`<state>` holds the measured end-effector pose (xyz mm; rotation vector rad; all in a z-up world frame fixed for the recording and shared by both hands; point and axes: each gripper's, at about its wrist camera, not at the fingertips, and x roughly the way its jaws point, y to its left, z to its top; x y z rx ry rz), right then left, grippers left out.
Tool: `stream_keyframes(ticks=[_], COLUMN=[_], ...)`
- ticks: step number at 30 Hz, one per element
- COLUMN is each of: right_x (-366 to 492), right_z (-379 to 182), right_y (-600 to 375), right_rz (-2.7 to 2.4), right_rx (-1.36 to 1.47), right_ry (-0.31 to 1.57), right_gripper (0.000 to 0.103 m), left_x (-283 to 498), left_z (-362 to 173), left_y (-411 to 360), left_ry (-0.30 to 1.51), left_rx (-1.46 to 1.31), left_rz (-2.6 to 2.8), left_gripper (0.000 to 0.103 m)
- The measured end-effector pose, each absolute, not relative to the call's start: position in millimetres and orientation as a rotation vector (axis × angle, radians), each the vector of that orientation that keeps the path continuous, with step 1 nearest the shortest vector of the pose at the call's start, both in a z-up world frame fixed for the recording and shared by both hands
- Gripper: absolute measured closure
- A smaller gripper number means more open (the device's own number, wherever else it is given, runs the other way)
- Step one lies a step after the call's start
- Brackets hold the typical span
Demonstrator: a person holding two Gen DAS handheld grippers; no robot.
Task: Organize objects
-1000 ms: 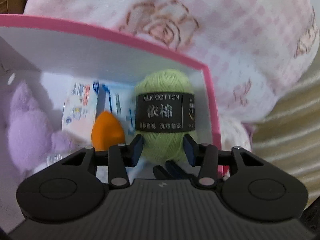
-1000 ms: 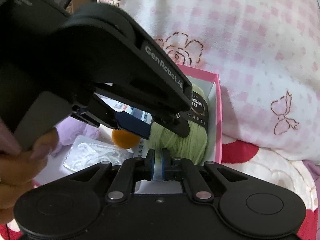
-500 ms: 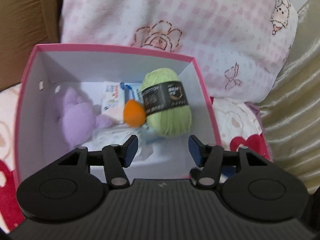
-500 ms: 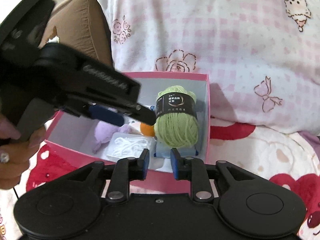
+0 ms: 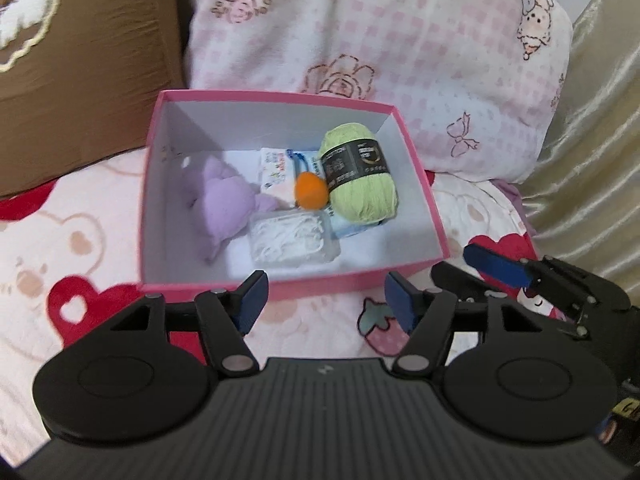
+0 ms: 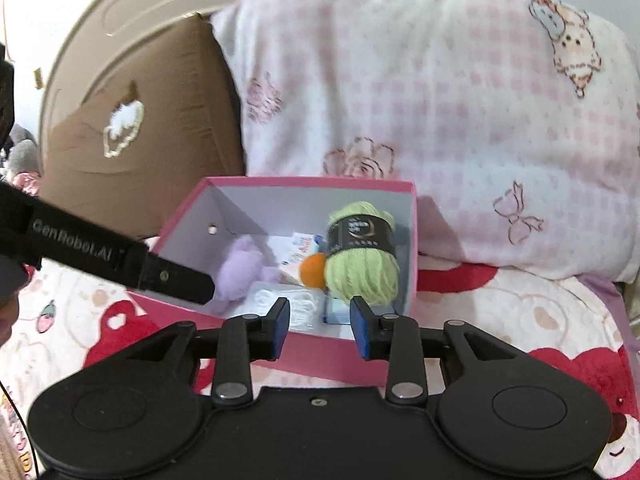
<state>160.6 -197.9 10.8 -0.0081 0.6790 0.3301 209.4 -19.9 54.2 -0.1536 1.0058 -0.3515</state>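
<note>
Two black hand-held grippers are hovering near an open pink cardboard box (image 5: pixel 416 168): the left gripper (image 5: pixel 326 300) is gaping wide and empty, the right gripper (image 6: pixel 318 326) narrower, also empty. Inside, a green yarn ball with black label (image 5: pixel 362 178) is lying at the far right, touching a small orange ball (image 5: pixel 310 191).

The left gripper (image 5: pixel 325 295) is held level with its jaws spread wide and nothing between them. The right gripper (image 6: pixel 319 327) is likewise held with jaws parted and empty (its blue pads (image 6: pixel 282 321) are seen face to face).
</note>
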Motion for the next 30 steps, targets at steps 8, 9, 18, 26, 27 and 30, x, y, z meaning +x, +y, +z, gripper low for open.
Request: stream_keyframes(ticks=[8,9,18,26,27,30], right_x=[120,116,93,81,79,74], right_z=[27,29,43,54,54,55], right_y=[-184,-183,-179,-175,-175,-174], right_rz=[0.361,0.362,0.344,0.328,0.330,0.335], right_rx=[-0.027,-0.028,0.001,-0.010,-0.010,-0.006], right_ry=[0.695,0.696,0.698,0.685,0.686,0.692], right_gripper=[0.055,0.053,0.048,0.048,0.048,0.040], left_x=[172,168,140,122,121,116], left_z=[66,68,79,77,76,77], left_y=[9,13,30,38,39,39], left_ry=[0.980,0.975,0.948,0.947,0.949,0.948], left_rx=[-0.131,-0.133,-0.095,-0.084,-0.085,-0.083], left_rz=[-0.260,-0.254,-0.189,-0.202,-0.200,-0.202], left_gripper=[0.027,0.024,0.017,0.015,0.015,0.013])
